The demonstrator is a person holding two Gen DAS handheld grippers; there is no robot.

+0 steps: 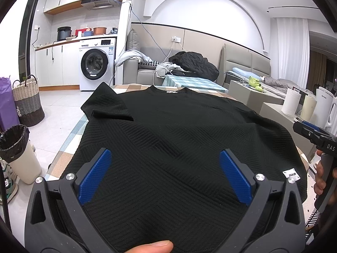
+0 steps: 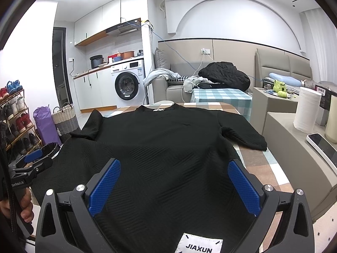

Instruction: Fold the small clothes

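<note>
A black ribbed T-shirt [image 1: 168,130] lies spread flat on the checked worktop [image 1: 63,158], neckline at the far edge and hem nearest the person, a layout that suits a fold because both sleeves and the whole body are open to reach. Starting at the left, the left sleeve [image 1: 105,103] is already doubled back on itself, its cuff turned in toward the body, while part of it hangs past the worktop edge. Over the near left part of the hem hang the left tongs [image 1: 164,177], spread wide, the blue pads [image 1: 94,179] well apart with only cloth showing between them; they grip nothing, and whether the tips touch the fabric cannot be told from this angle. A thumb [image 1: 155,246] shows at the bottom edge of that view, on the handle side. Moving right, a white brand label [image 2: 199,244] marked JIAXUN sits at the hem, and the right tongs [image 2: 174,187] are poised just above it, equally wide open and empty, their pads flanking the shirt's lower right part. Farther right, the right sleeve [image 2: 242,137] lies flat and extended on the worktop, not yet turned in. Judging by the two tools placed side by side over the hem, the person seems set to pinch the bottom edge at two points, though that is only a guess.
</note>
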